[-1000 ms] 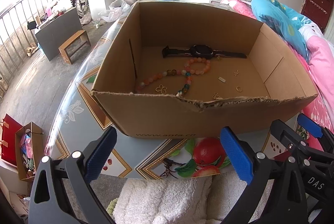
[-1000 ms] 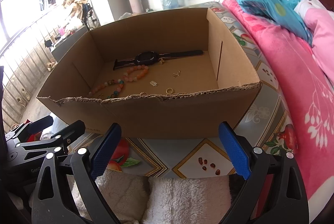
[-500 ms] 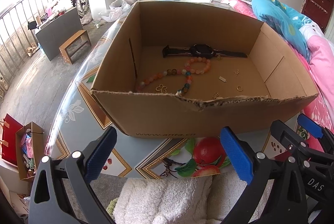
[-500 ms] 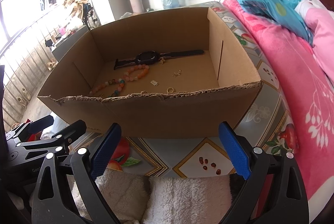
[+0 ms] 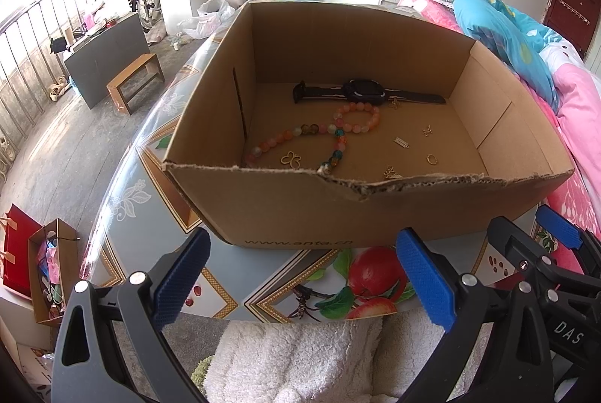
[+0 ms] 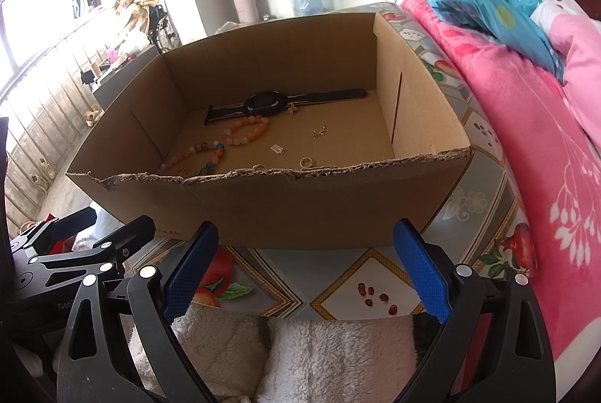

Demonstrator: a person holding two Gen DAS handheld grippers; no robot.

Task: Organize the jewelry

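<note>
We hold the left gripper (image 5: 300,277) low over the near edge of the fruit-patterned glossy table (image 5: 124,200), its blue-padded fingers (image 5: 180,277) spread wide and empty. Just beyond them stands the open brown cardboard box (image 5: 285,204) with a torn front rim, and all the jewelry lies on its floor. At the left of that floor we see the long strand of orange, pink and teal beads (image 5: 311,134) curled in a loop, with a small gold butterfly charm (image 5: 291,159) beside its near end. Behind the beads, near the back wall, the black wristwatch (image 5: 366,92) lies flat with its strap stretched out. To the right are scattered small gold pieces, among them a thin gold ring (image 5: 432,159).

Further right we hold the right gripper (image 6: 305,271), also spread open with nothing between its pads, in front of the same box. Beyond the table's right edge lies a pink floral blanket (image 6: 526,125).
</note>
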